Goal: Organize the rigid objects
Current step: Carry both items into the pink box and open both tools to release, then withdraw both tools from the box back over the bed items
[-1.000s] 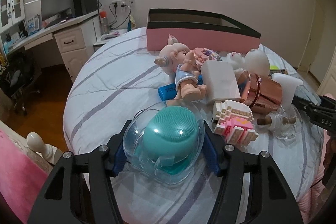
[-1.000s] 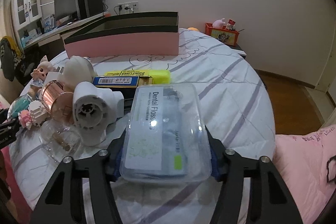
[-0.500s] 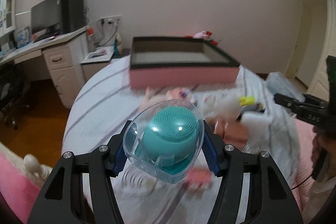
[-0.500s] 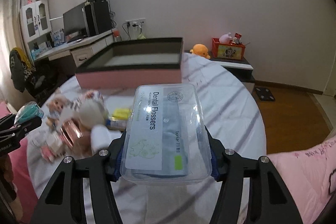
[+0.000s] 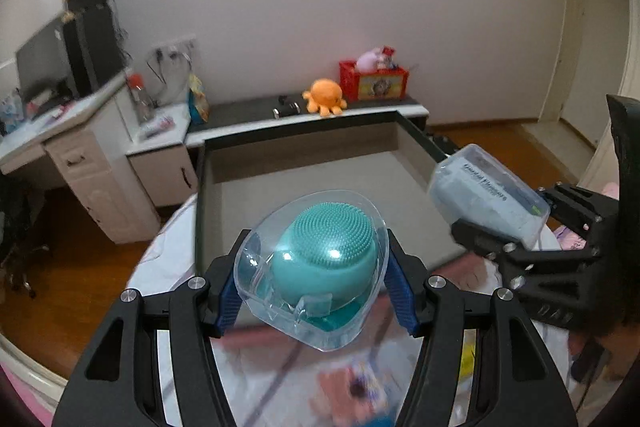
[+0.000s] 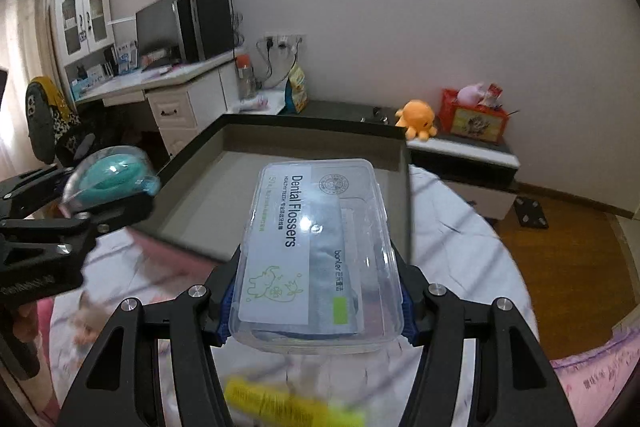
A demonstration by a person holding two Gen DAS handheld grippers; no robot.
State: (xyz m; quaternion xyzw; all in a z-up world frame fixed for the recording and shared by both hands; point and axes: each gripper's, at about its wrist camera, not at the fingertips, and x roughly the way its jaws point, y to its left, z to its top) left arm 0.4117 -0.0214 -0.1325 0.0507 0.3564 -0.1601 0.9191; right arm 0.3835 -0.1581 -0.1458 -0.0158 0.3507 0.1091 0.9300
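Now | teal brush case (image 5: 320,263) clamped in left tongs (image 5: 312,291) | over box (image 5: 304,187)

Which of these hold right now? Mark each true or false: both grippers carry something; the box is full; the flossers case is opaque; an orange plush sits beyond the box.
1. Both grippers carry something: true. The left gripper clamps the teal brush case; the right gripper clamps the flossers case.
2. The box is full: false, its floor shows bare.
3. The flossers case is opaque: false, it is clear plastic.
4. An orange plush sits beyond the box: true.
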